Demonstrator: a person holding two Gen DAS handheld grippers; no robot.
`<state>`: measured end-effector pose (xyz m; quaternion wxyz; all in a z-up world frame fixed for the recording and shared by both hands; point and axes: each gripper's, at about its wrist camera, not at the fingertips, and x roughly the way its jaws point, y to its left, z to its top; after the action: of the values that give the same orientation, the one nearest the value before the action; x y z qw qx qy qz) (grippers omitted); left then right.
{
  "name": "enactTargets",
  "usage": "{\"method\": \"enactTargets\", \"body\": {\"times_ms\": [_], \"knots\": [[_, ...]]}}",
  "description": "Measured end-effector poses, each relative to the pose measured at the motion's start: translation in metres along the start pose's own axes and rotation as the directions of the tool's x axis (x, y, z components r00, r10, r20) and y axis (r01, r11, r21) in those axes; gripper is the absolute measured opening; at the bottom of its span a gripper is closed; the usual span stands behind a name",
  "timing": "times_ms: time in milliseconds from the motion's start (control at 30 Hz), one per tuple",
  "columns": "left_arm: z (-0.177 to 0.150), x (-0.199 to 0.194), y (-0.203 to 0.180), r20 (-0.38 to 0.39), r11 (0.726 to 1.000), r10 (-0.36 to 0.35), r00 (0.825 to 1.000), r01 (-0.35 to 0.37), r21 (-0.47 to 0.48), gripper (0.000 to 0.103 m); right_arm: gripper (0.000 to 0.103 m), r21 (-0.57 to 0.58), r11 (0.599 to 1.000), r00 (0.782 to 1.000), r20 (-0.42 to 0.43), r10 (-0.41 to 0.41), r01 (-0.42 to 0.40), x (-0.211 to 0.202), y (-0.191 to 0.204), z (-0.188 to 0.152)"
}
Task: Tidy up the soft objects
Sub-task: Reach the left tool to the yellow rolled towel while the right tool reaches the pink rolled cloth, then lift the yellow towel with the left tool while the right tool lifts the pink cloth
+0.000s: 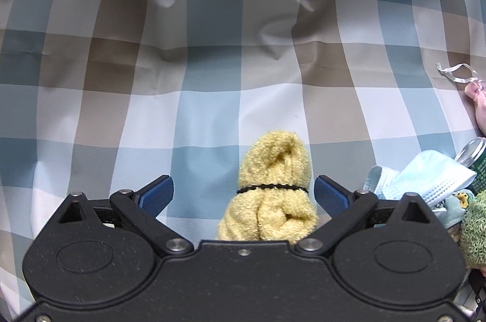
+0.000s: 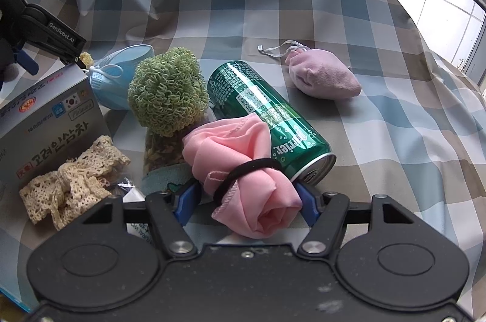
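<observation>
A rolled yellow towel (image 1: 273, 185) tied with a black band lies on the checked cloth between the fingers of my left gripper (image 1: 243, 194), which is open wide; the right pad is close to the towel, the left pad apart. My right gripper (image 2: 247, 200) is open around a rolled pink cloth (image 2: 237, 170) tied with a black band; the pads sit at its sides and I cannot tell if they touch. A green curly scrubber (image 2: 168, 91), a blue face mask (image 2: 118, 75), a pink pouch (image 2: 322, 75) and beige lace (image 2: 73, 179) lie nearby.
A green can (image 2: 267, 115) lies on its side just behind the pink cloth. A printed box (image 2: 45, 127) stands at the left with the lace against it. The left gripper's body (image 2: 45, 30) shows at far left. The mask (image 1: 425, 176) and scrubber (image 1: 477, 227) lie at right.
</observation>
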<state>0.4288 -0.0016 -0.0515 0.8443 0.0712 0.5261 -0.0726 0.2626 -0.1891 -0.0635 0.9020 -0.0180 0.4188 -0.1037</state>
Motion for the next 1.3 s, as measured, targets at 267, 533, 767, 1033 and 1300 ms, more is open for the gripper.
{"method": "enactTargets", "body": {"times_ms": [267, 533, 767, 1033, 1300], "knots": [[0.008, 0.011, 0.004, -0.075, 0.997, -0.077, 0.994, 0.075, -0.025, 0.061, 0.045, 0.040, 0.999, 1.000, -0.002, 0.011, -0.011, -0.004, -0.007, 0.000], [0.000, -0.010, 0.007, -0.004, 0.993, -0.100, 0.995, 0.100, -0.062, 0.047, 0.042, 0.053, 0.999, 0.999, 0.044, 0.008, -0.011, -0.022, -0.012, 0.000], [-0.016, -0.079, 0.010, 0.140, 0.995, -0.058, 0.989, 0.069, -0.073, 0.047, 0.042, 0.069, 0.998, 0.996, 0.087, 0.000, -0.006, -0.045, -0.017, 0.000], [-0.062, -0.179, 0.006, 0.301, 0.996, -0.007, 0.954, 0.034, -0.086, 0.047, 0.042, 0.081, 0.997, 0.986, 0.166, -0.007, -0.007, -0.097, -0.022, -0.009], [-0.137, -0.255, -0.011, 0.420, 0.997, -0.018, 0.908, 0.046, -0.057, 0.047, 0.042, 0.110, 0.994, 0.966, 0.257, -0.007, -0.022, -0.168, -0.034, -0.032]]}}
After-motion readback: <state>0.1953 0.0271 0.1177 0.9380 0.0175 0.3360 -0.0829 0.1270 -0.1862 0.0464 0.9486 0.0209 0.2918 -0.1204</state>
